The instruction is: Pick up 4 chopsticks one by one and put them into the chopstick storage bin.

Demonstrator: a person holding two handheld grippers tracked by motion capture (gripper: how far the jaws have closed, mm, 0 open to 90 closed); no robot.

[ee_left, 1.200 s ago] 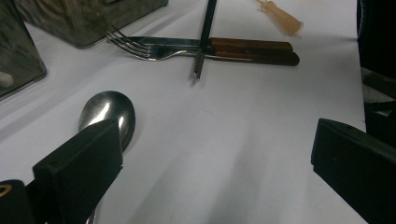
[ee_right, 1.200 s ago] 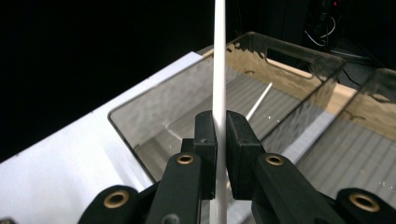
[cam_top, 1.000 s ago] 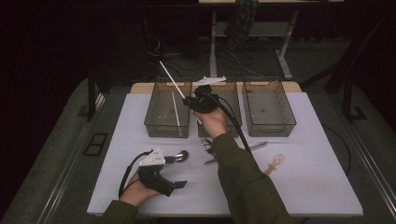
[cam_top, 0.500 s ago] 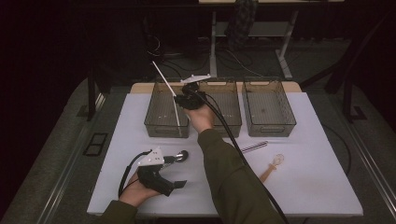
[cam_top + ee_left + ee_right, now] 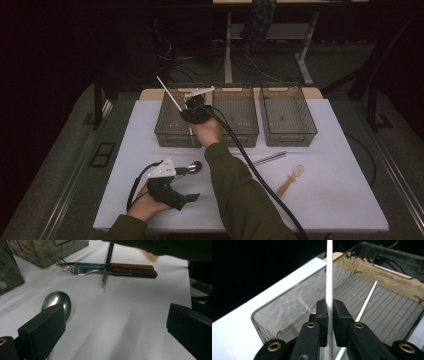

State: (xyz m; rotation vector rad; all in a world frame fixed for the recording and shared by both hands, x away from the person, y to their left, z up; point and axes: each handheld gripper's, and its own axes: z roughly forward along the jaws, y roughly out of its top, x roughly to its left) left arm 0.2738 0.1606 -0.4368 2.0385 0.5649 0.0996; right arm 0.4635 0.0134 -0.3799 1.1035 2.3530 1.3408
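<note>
Over the leftmost smoky clear plastic bin [image 5: 172, 131] our right claw [image 5: 330, 312] is clamped on a thin white plastic stick [image 5: 329, 275], long axis tilted up and away. Right gripper view shows another white stick [image 5: 365, 302] inside. Left claw [image 5: 112, 325] rests apart beside a steel spoon [image 5: 57, 301] on the white surface [image 5: 340, 165].

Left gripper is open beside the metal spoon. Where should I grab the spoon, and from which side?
Grip the spoon by its thin handle, not the rounded bowl, which lies flat and would likely slip. Bring the left gripper down from above, one jaw on each side of the handle; the handle itself is mostly hidden behind the gripper.
</note>
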